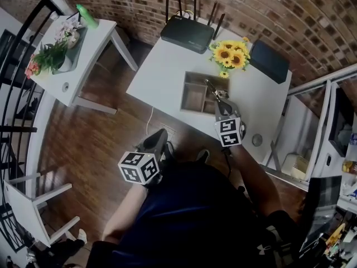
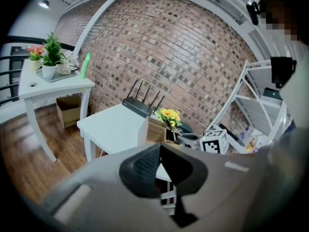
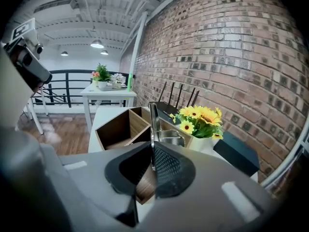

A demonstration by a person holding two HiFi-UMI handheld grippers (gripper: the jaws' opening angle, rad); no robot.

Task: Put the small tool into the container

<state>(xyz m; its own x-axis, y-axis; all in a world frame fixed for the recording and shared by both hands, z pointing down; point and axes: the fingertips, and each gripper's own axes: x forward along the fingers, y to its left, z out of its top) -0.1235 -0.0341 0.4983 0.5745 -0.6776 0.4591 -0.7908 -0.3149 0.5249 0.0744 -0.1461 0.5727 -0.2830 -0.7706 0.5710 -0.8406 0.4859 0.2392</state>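
Observation:
A wooden container (image 1: 187,76) with several compartments stands on the white table (image 1: 159,77). My right gripper (image 1: 221,103) hovers over its right part, shut on a small metal tool (image 1: 212,88). In the right gripper view the tool (image 3: 153,122) sticks up from between the pads of my right gripper (image 3: 152,159), with the container (image 3: 116,129) just beyond. My left gripper (image 1: 158,135) hangs low beside the person's body, off the table's front edge. In its own view my left gripper (image 2: 160,151) is shut with nothing in it, and the container (image 2: 155,129) lies ahead.
On the table's far side are a black router (image 1: 188,33), a bunch of sunflowers (image 1: 230,54) and a black box (image 1: 269,61). A small round object (image 1: 256,140) lies by the right edge. A side table (image 1: 78,66) with plants stands at the left, metal shelving (image 1: 321,127) at the right.

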